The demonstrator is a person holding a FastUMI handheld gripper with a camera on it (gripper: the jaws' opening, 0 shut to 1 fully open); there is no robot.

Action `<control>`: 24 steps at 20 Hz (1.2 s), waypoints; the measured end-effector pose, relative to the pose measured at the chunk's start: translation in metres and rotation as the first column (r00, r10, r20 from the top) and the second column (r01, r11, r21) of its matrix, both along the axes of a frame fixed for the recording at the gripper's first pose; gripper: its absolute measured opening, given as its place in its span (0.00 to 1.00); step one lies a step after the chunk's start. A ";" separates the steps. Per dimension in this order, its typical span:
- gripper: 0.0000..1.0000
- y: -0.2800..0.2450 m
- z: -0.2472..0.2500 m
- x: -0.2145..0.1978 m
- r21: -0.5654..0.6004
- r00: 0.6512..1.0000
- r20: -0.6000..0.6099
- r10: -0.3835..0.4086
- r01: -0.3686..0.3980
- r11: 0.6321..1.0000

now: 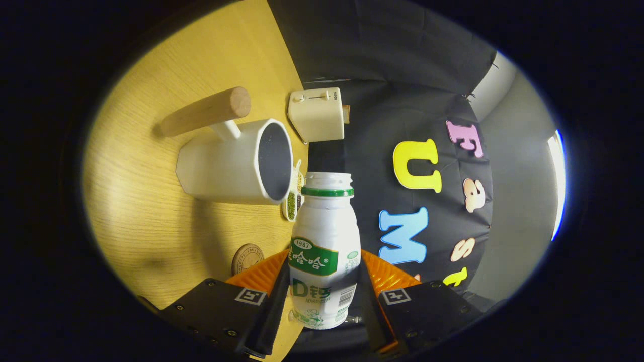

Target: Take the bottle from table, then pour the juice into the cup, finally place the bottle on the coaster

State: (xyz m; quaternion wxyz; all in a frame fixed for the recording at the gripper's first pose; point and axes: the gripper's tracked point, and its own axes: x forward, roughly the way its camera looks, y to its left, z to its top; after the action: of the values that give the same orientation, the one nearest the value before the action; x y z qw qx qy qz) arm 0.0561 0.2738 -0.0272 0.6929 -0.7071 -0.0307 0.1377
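Observation:
A small white bottle with a green neck ring and green label stands between my two fingers, and my gripper is shut on its body. Its open mouth points toward the rim of the white cup. The view is rolled, so the wooden table runs up one side. The cup has a wooden handle and a dark inside. It lies just beyond the bottle's mouth. A round wooden coaster rests on the table beside one finger.
A cream toaster stands past the cup near the table's far edge. A small dish of green and dark beans sits between the cup and the bottle's neck. The black cloth wall hangs behind the table.

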 end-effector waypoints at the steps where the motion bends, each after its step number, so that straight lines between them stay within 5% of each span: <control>1: 0.69 0.000 0.000 0.000 0.017 1.000 -0.004 -0.003 0.003 1.000; 15: 0.69 -0.005 -0.007 -0.005 0.273 0.999 -0.035 -0.027 0.035 0.961; 24: 0.69 -0.014 0.013 0.009 0.536 0.998 -0.050 -0.045 0.065 0.842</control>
State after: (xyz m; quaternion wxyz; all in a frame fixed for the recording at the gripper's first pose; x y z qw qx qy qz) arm 0.0648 0.2596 -0.0139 0.8671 -0.4832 -0.0354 0.1161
